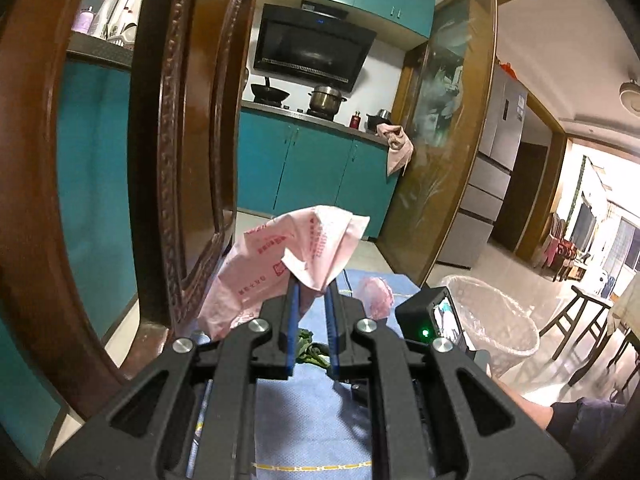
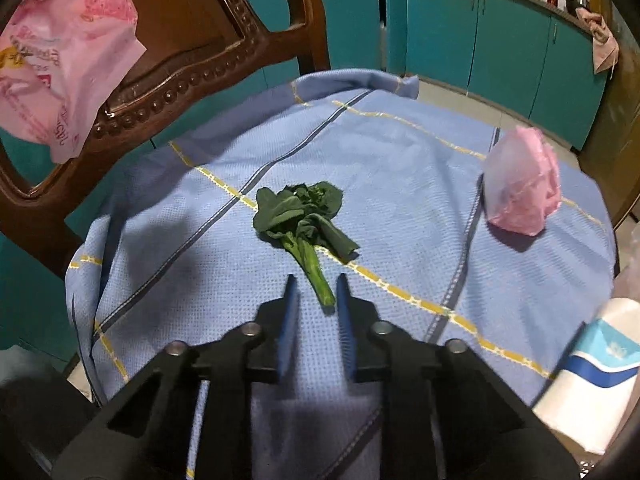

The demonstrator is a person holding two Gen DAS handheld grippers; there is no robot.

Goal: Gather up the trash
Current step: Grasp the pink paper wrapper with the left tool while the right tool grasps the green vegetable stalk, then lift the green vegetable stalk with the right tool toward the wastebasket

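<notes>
My left gripper (image 1: 311, 288) is shut on a crumpled pink printed wrapper (image 1: 280, 256) and holds it up above the table beside the chair back. The same wrapper (image 2: 68, 56) hangs at the top left in the right wrist view. A green leafy vegetable (image 2: 300, 212) lies on the blue tablecloth (image 2: 400, 152). My right gripper (image 2: 316, 282) points down at it, its fingers closed in on the end of the stem. A crumpled pink bag (image 2: 520, 184) sits near the table's right edge.
A carved wooden chair (image 2: 192, 64) stands against the table's far left side. A bin with a clear liner (image 1: 492, 320) is on the floor to the right. A white and blue package (image 2: 592, 364) sits at the near right edge. Teal kitchen cabinets (image 2: 500, 40) line the back.
</notes>
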